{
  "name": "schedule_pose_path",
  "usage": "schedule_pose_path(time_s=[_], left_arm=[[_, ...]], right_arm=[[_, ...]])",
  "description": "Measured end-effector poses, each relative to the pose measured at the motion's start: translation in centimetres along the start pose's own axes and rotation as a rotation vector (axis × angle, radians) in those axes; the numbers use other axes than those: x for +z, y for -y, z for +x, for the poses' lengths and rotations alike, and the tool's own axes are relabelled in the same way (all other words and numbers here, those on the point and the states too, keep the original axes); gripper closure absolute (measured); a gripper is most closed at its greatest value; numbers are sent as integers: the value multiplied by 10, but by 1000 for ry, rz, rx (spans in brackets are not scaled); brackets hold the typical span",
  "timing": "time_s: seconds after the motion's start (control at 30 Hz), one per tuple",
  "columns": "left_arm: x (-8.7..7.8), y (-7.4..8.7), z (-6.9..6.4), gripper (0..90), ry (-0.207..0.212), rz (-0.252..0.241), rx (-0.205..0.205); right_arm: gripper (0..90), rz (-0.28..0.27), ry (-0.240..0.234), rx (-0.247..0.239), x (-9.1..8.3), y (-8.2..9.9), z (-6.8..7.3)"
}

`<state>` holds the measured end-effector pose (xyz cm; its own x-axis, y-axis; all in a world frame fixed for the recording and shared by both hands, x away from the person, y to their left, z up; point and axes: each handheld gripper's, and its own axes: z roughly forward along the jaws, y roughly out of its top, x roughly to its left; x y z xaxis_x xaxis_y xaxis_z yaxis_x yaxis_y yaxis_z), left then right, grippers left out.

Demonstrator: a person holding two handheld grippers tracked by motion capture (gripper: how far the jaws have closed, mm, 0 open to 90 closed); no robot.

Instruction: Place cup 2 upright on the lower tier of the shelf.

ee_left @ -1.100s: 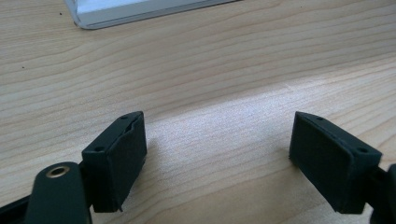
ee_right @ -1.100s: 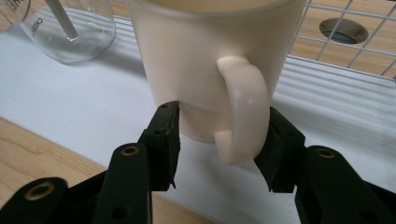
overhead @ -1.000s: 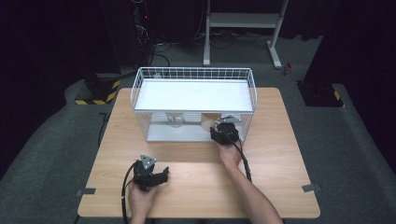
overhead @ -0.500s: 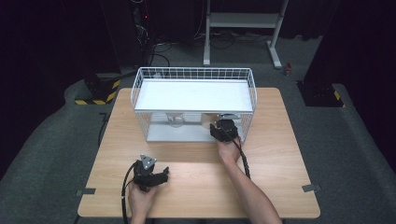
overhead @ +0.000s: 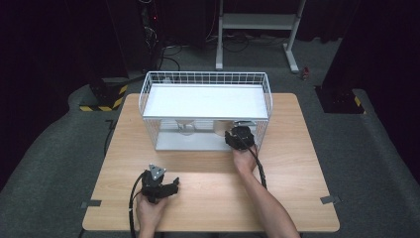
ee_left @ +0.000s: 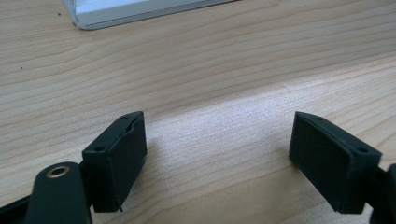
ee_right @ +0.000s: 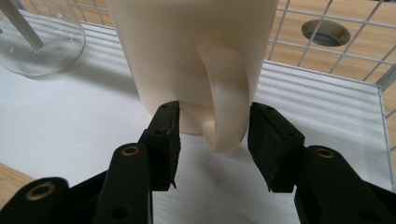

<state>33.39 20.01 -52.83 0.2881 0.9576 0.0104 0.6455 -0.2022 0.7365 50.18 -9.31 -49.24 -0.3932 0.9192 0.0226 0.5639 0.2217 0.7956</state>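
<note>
One cream mug (ee_right: 187,56) stands upright on the white floor of the wire basket (overhead: 205,75), directly ahead of the right hand-held gripper (ee_right: 212,112), its handle (ee_right: 224,93) turned toward the jaws so they can take it without reaching over the rim. The pads sit drawn in on either side of that handle, one flush against it and the other a sliver off; I judge it clenched on the handle. Beyond the mug, off to the jaws' left, a clear glass (ee_right: 42,46) sits apart. The left hand-held gripper (overhead: 158,184) rests low on the wooden surface (overhead: 198,198), well back from the basket, jaws released with bare wood between them, seemingly parked.
</note>
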Motion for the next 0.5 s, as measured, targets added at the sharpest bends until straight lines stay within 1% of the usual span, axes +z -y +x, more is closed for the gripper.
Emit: schedule_pose_path(time_s=[0.07, 0.17, 0.27, 0.37, 0.5], left_arm=[[0, 0, 0, 192, 0, 0, 1], [0, 0, 0, 192, 0, 0, 0], [0, 0, 0, 192, 0, 0, 1], [0, 0, 0, 192, 0, 0, 1], [0, 0, 0, 192, 1, 0, 1]], right_arm=[[527, 8, -3, 6, -1, 0, 1], [490, 1, -16, -10, -4, 0, 3], [413, 3, -30, -3, -9, -1, 4], [357, 7, -47, -2, -12, -1, 3], [323, 10, -53, 2, -18, 0, 1]])
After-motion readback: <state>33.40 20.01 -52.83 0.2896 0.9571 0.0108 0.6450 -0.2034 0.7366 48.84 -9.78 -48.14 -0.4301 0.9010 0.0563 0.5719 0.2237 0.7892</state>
